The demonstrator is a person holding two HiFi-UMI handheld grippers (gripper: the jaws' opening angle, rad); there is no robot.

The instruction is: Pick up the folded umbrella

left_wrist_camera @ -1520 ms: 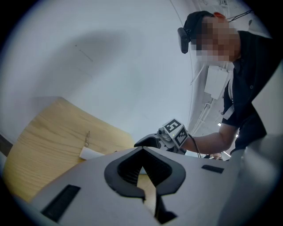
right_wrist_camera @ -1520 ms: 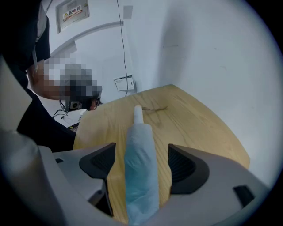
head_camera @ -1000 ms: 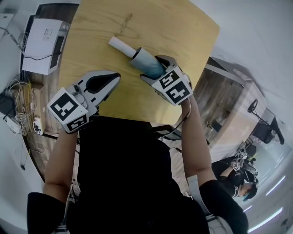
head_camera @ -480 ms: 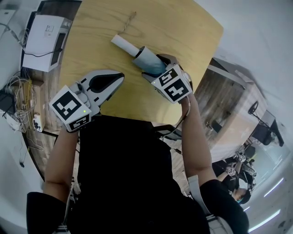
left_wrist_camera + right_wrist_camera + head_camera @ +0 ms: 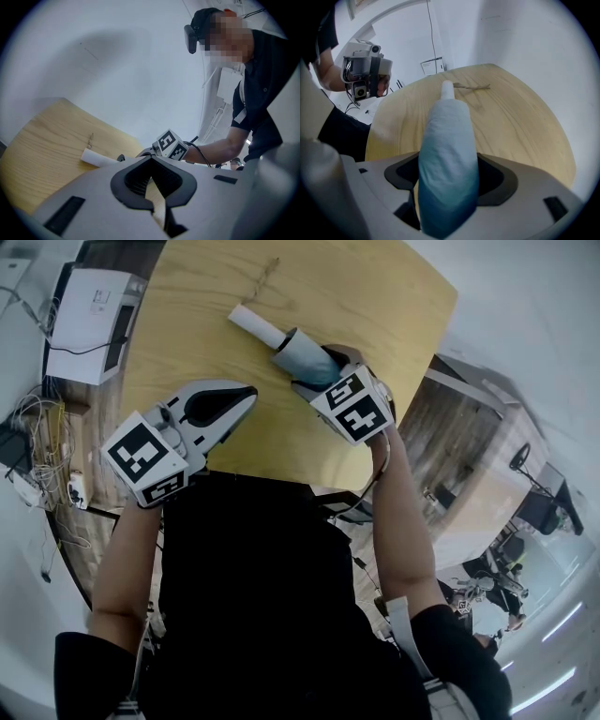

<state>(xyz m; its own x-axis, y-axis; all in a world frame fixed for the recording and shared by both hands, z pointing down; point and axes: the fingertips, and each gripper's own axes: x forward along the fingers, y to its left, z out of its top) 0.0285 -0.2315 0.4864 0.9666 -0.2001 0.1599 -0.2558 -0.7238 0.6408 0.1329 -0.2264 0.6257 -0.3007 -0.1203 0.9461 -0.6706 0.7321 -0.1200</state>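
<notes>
Your folded umbrella (image 5: 302, 356) is a short roll of pale blue-grey cloth, darker and greener at the end nearest you, with a white cylinder handle (image 5: 255, 326) sticking out of its far end. It lies over the middle of the wooden table (image 5: 394, 306), and from your right gripper (image 5: 323, 371) it points towards 10 o'clock in the head view. The right gripper's view shows both fingers pressed against the sides of the cloth roll near its dark end, spread only as wide as the roll, so you have it clamped. From these angles you can't quite tell whether the white end touches the wood or hangs just above it. A thin brown cord (image 5: 471, 86) lies on the table just past the handle, at about 1 o'clock from it. Your left gripper (image 5: 234, 401) sits at 8 o'clock from the umbrella, well apart from it. Its fingers are drawn together to a thin slit, with nothing between them and only wood showing through.
</notes>
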